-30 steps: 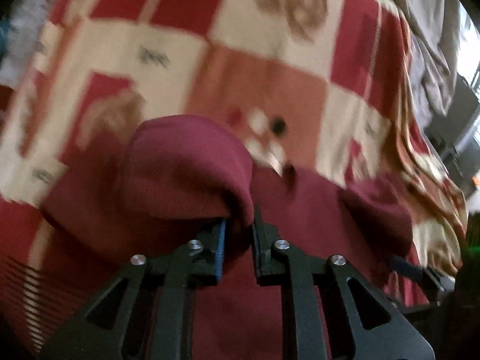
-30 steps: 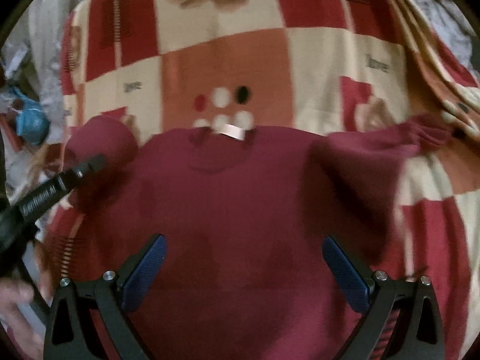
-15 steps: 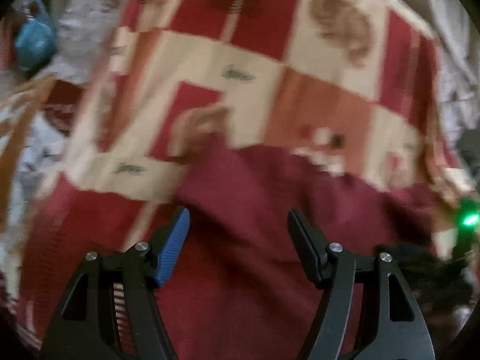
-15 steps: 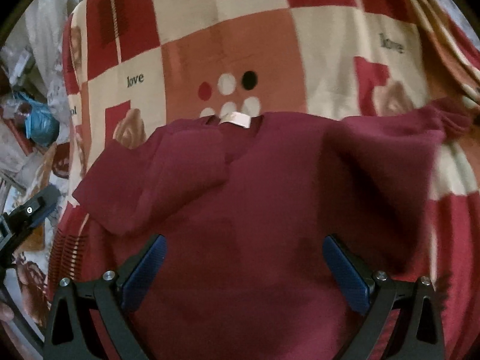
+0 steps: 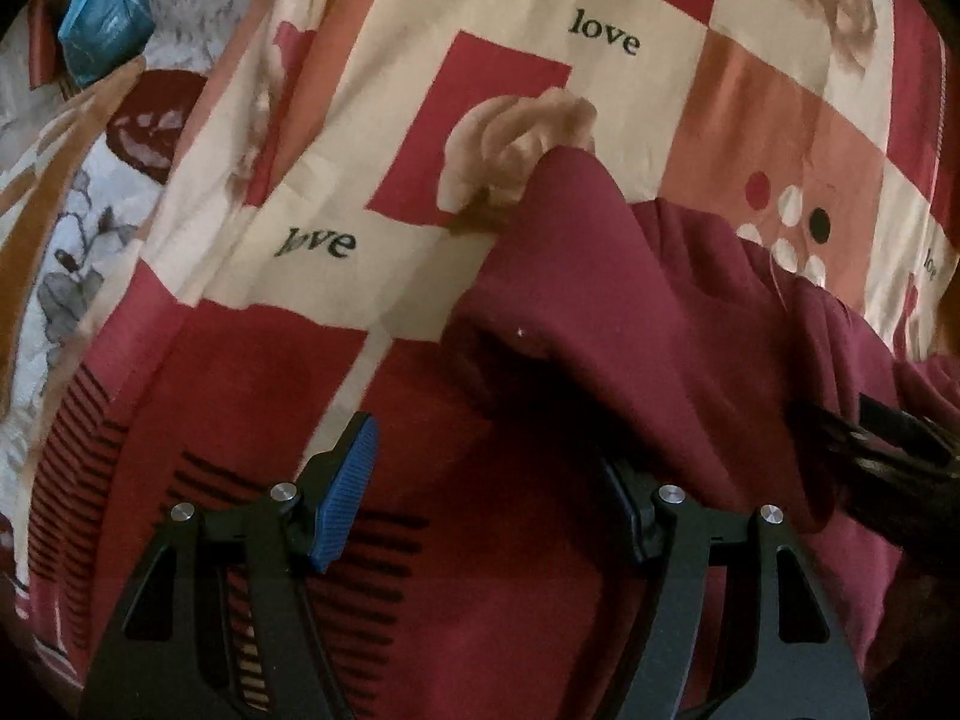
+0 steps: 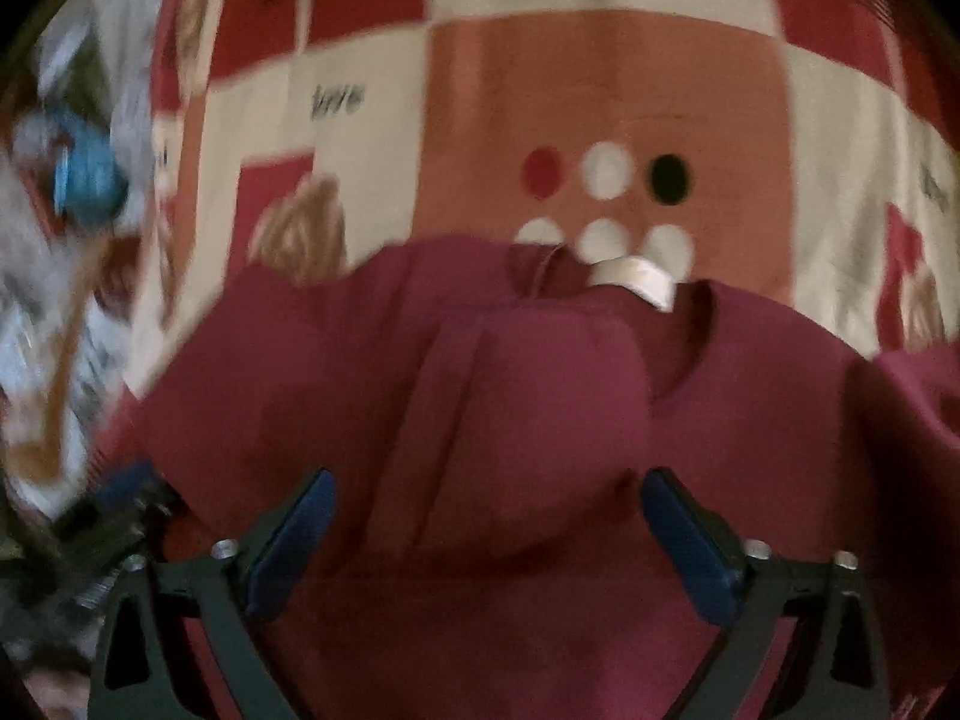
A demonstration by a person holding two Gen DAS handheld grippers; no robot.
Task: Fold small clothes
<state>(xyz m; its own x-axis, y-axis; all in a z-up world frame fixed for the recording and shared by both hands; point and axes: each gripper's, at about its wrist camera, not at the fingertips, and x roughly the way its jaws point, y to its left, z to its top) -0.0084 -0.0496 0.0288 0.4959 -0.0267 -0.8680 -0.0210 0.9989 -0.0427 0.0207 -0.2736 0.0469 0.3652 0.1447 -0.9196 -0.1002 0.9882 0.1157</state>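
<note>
Both grippers' fingers stood apart, empty: left gripper (image 5: 489, 498) had released the folded sleeve (image 6: 540, 396), right gripper (image 6: 486, 546) narrowing over the maroon top (image 6: 750, 420), ready for another fold.

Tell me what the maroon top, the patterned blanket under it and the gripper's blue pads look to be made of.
Maroon top: soft matte knit, probably cotton jersey; it drapes in rounded folds without shine. A white neck label looks like woven tape.
Patterned blanket: smooth printed fabric with a slight sheen, possibly polyester; printed "love" squares, fine creases.
Blue pads: ribbed rubber or plastic, going by the fine grooves.
</note>
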